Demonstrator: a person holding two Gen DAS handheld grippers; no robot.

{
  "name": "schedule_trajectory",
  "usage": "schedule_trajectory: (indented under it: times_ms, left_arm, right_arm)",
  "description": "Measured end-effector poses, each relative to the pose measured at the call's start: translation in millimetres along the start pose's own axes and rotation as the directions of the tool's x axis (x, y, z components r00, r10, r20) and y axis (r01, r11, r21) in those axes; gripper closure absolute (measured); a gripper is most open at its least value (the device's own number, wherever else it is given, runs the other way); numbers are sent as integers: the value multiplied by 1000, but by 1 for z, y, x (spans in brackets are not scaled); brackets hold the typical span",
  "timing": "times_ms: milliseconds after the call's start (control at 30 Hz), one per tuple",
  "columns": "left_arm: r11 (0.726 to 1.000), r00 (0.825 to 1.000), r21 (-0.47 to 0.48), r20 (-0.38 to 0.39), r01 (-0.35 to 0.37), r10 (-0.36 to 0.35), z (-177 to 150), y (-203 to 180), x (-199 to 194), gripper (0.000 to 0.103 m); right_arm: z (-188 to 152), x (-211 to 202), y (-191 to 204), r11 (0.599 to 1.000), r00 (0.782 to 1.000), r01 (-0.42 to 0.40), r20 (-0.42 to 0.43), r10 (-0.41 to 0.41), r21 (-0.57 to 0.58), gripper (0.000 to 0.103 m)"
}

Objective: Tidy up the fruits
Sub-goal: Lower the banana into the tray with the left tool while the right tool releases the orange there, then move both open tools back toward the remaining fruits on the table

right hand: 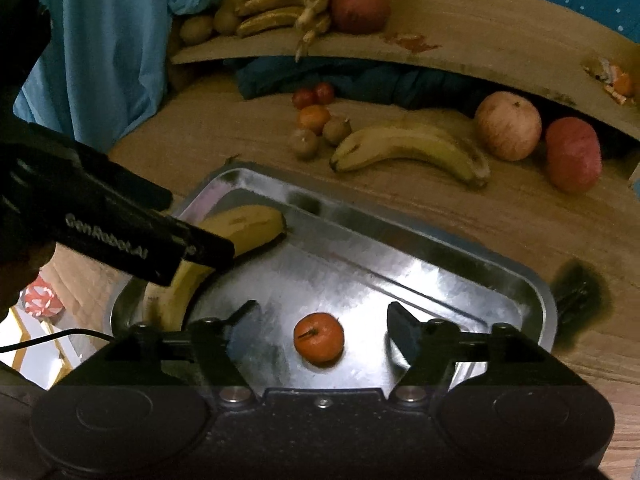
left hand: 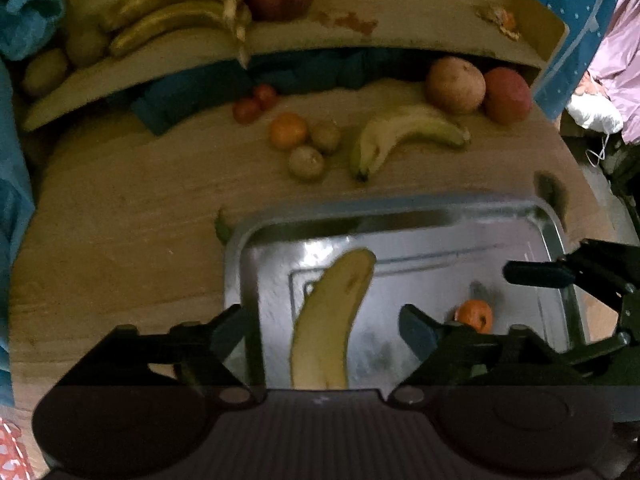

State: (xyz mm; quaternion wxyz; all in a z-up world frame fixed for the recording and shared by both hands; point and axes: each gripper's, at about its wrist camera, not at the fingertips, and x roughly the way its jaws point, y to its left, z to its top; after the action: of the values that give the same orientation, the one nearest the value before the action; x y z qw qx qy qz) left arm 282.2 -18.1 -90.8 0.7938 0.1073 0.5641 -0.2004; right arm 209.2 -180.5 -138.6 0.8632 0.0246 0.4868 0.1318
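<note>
Tray (right hand: 440, 280) entry: your left gripper (left hand: 324, 320) and right gripper (right hand: 320, 320) both gape, empty. Risk: the orange (right hand: 319, 338) may roll off if you nudge it; the banana (left hand: 328, 320) lies loose.

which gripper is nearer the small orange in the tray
Right. The right gripper is open with the orange lying between its fingers on the tray. The left gripper is open around the banana, with the orange off to its right.

A wooden table (right hand: 500, 216) – blue cloth (right hand: 360, 76) bunched under a raised board (right hand: 480, 36) (peel scraps on it).
</note>
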Motion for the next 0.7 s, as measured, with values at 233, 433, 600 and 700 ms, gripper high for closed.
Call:
schedule_trajectory:
  times_ms: [233,433,600,700]
  left_arm:
    - [999,999,-25,38,-29,30,13,10,-5,0]
    - [998,998,-54,45,-44,46,22,20,0,0]
    - [996,995,-58,68,-71,75,29,23,-1,0]
    - [995,993,-56,80,-77,81,33,23,-1,0]
  right_arm:
    - [6,-7,-6,1000,999,17,36,-18,13,4]
    - [15,-15,-16,998,995,60,84,-62,24,1]
    - [23,-20,-26,995,989,90,111,-94,36,1]
    - [28,-19,-31,994,987,103,118,-106,33,1]
